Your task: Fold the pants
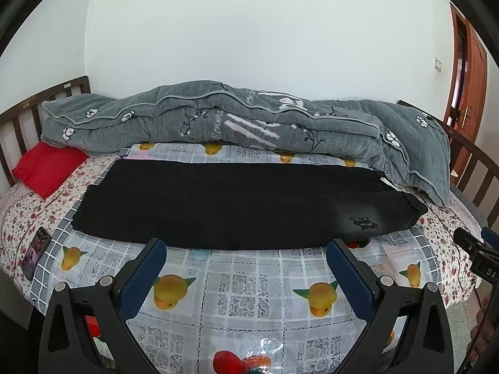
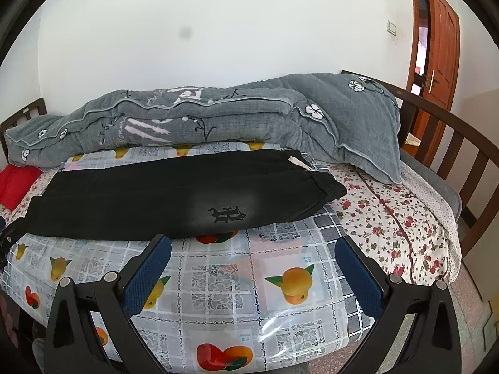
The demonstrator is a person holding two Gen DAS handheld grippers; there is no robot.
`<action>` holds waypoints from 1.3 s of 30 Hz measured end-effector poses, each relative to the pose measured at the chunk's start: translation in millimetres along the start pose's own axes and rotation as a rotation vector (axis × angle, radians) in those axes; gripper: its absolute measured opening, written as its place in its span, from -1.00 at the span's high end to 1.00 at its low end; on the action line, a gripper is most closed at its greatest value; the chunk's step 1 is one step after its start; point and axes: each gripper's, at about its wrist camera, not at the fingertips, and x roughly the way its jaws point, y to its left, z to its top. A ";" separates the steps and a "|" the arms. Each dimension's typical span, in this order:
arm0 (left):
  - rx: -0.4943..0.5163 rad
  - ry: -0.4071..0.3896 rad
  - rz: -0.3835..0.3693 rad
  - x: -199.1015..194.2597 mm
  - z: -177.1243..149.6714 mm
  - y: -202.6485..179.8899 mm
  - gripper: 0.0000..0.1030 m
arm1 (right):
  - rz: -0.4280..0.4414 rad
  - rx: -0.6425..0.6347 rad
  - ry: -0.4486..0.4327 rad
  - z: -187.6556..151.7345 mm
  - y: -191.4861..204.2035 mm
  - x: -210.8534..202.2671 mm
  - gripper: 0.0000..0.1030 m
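Pants (image 1: 237, 205) — black, laid flat lengthwise across a fruit-print cloth (image 1: 249, 283) on the bed, waistband to the right. Left gripper (image 1: 246, 249) and right gripper (image 2: 252, 246) — both spread wide, nothing held, poised before the near edge. Grey quilt (image 1: 218, 118) bunched behind.

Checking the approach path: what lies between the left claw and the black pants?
Only bare fruit-print cover separates the left claw from the pants, seen in the left wrist view.

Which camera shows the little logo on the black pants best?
The right wrist view: the logo sits near the middle, large and sharp on the pants. In the left wrist view it appears smaller, darker and further to the right.
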 end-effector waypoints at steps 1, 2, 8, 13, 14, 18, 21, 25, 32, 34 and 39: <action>-0.002 0.000 0.001 0.1 0.0 0.2 -1.00 | -0.001 0.000 0.000 0.0 0.2 -0.1 -0.99; -0.002 0.001 -0.001 0.1 -0.3 0.3 -1.00 | -0.001 0.000 -0.001 0.1 0.1 0.0 -0.99; 0.000 0.005 -0.001 1.3 -2.0 0.1 -1.00 | 0.001 -0.001 0.001 -0.7 0.3 -0.4 -0.99; -0.001 0.006 0.000 1.9 -1.6 0.0 -1.00 | 0.001 0.000 -0.001 0.0 1.2 -0.8 -0.99; -0.002 0.007 -0.001 2.1 -1.8 0.0 -1.00 | 0.002 -0.001 -0.002 0.3 2.0 -1.2 -0.99; 0.000 0.006 -0.002 1.8 -1.8 0.1 -1.00 | 0.004 -0.002 -0.003 0.2 2.9 -2.0 -0.99; 0.002 0.006 -0.001 1.5 -2.4 -0.7 -1.00 | 0.006 -0.002 -0.003 0.4 2.6 -1.8 -0.99; 0.001 0.008 -0.003 1.2 -2.7 0.0 -1.00 | 0.009 -0.003 -0.004 0.5 2.3 -2.2 -0.99; -0.004 0.014 -0.004 1.0 -4.7 -0.7 -1.00 | 0.012 -0.001 -0.006 -2.0 2.8 -2.6 -0.99; -0.002 0.014 -0.002 1.1 -4.9 -0.9 -1.00 | 0.013 -0.001 -0.006 -3.2 2.6 -2.9 -0.99; -0.001 0.014 -0.004 1.1 -6.1 -0.3 -1.00 | 0.014 0.000 -0.006 -4.5 3.0 -2.9 -0.99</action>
